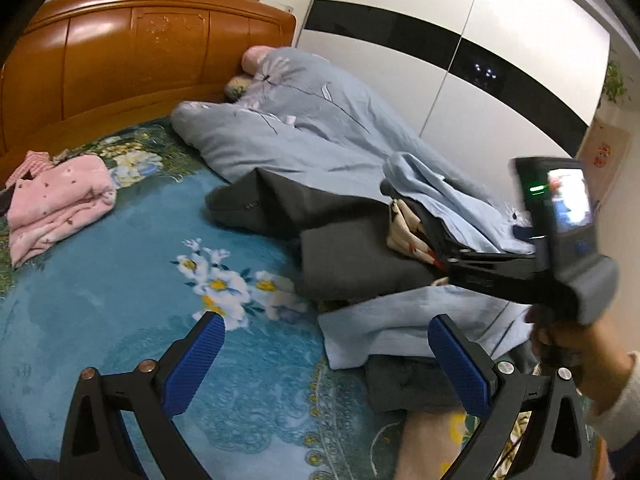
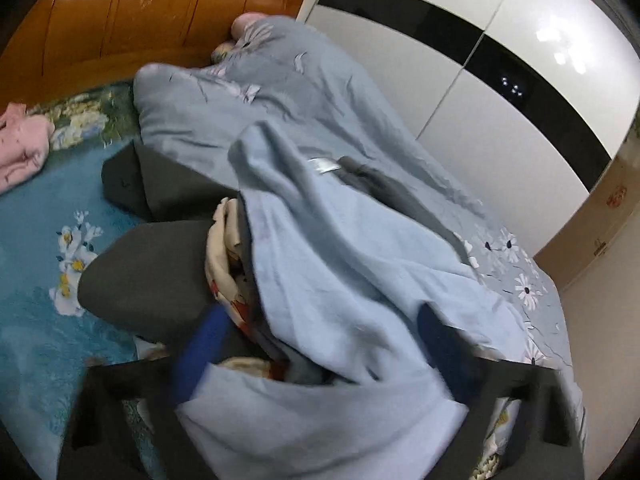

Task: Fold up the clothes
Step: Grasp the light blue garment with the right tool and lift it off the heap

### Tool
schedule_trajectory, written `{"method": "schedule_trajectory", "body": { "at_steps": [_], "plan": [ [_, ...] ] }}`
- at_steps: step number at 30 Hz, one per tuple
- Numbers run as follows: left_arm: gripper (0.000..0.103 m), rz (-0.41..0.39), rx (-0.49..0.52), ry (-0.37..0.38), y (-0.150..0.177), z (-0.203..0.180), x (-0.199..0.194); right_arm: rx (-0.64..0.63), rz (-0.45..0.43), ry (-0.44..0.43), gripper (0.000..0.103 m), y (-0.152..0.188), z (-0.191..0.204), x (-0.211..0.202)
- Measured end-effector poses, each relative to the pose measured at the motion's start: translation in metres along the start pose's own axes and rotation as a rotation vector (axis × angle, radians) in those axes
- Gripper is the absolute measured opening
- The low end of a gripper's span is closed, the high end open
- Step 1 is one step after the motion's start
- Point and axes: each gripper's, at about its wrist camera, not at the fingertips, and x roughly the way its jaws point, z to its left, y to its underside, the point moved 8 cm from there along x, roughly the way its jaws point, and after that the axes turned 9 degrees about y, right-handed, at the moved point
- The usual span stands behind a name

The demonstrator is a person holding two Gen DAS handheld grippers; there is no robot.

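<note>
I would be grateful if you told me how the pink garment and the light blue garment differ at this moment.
The pink garment lies bundled by itself near the headboard, untouched; the light blue garment is draped over the dark clothes pile, spread out and rumpled. The pink one looks fleecy with small dark specks; the blue one looks plain and thin. No gripper is near the pink one, while the blue one runs between the right gripper's fingers. Both rest on the floral bedspread, unfolded.

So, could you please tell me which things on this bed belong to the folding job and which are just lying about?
Part of the job:
- light blue garment
- dark grey garment
- cream patterned garment
- pink garment
- left gripper
- right gripper

Just lying about:
- grey-blue duvet
- wooden headboard
- wardrobe
</note>
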Motion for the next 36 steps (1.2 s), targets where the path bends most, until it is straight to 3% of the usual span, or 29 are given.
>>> {"method": "schedule_trajectory", "body": {
  "at_steps": [1,5,10,16,21,26,30,34,36],
  "plan": [
    [0.103,0.002,0.005,-0.005,0.001,0.002,-0.002,-0.004,0.023,-0.007,0.033,0.0,0.002,0.005],
    [0.103,0.011,0.02,-0.01,0.005,0.004,-0.007,0.027,0.053,-0.004,0.016,-0.002,-0.012,0.003],
    [0.103,-0.006,0.021,0.0,0.005,0.009,-0.019,0.152,-0.018,0.055,0.012,-0.012,-0.07,-0.042],
    [0.103,-0.029,0.003,0.027,0.002,0.013,-0.033,0.279,-0.154,0.045,0.011,-0.044,-0.116,-0.116],
    [0.103,-0.088,-0.034,0.018,-0.011,0.029,-0.058,0.272,-0.354,-0.051,0.011,-0.094,-0.109,-0.195],
    [0.103,-0.175,-0.102,-0.011,-0.031,0.058,-0.099,0.277,-0.516,-0.277,0.011,-0.15,-0.072,-0.278],
    [0.103,-0.257,-0.119,-0.048,-0.049,0.082,-0.145,0.364,-0.653,-0.428,0.011,-0.182,-0.077,-0.341],
    [0.103,-0.336,-0.099,-0.078,-0.066,0.097,-0.192,0.445,-0.696,-0.499,0.011,-0.172,-0.099,-0.36],
    [0.103,-0.35,-0.092,-0.083,-0.069,0.101,-0.202,0.472,-0.675,-0.49,0.011,-0.153,-0.113,-0.348]
  ]
}}
